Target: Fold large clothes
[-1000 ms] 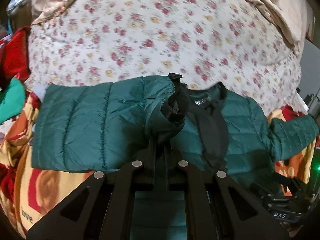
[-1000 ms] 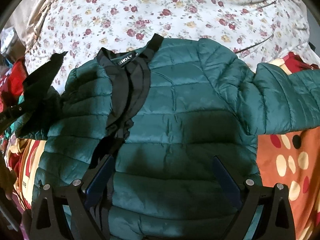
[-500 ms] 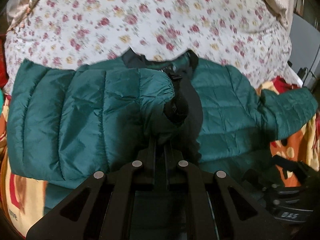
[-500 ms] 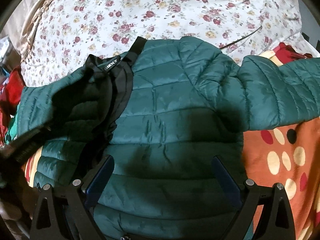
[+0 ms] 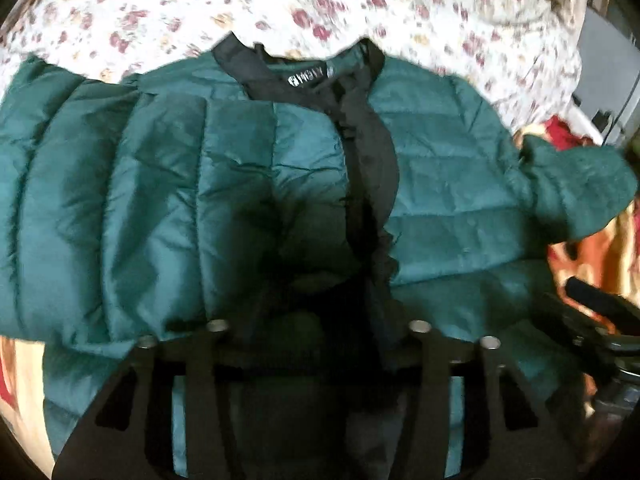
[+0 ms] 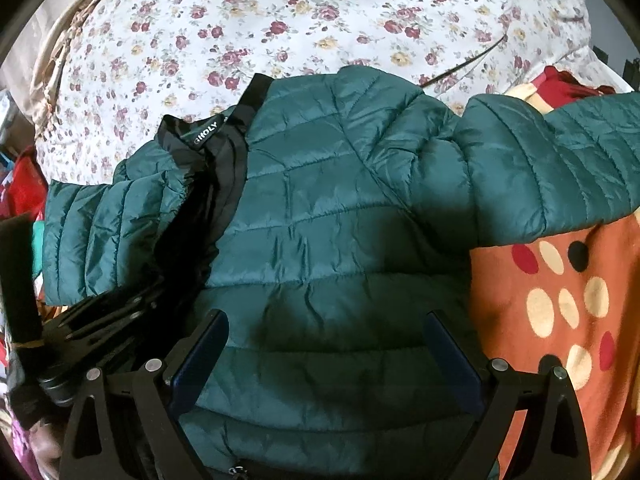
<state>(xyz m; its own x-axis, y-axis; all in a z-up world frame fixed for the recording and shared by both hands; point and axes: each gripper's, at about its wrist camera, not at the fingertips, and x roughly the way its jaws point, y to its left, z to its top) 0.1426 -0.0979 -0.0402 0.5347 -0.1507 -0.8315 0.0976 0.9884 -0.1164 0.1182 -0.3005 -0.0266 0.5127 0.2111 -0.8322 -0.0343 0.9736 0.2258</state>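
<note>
A floral bedsheet [image 6: 280, 20] covers the bed; nearer lies an orange spotted blanket [image 6: 560, 300]. Across both sprawls the teal quilted puffer jacket [image 6: 340, 208], glossy, front up. Its left sleeve [image 5: 120, 208] is folded over the chest up to the black placket [image 5: 372, 168], while the right sleeve [image 6: 560, 160] stretches out sideways. A black collar label [image 6: 206, 136] shows white lettering. The left gripper [image 5: 316, 320] has just been opening, its fingers apart over the jacket front, nothing clamped. The right gripper [image 6: 328, 352] hangs with fingers [image 6: 200, 356] spread wide above the hem.
</note>
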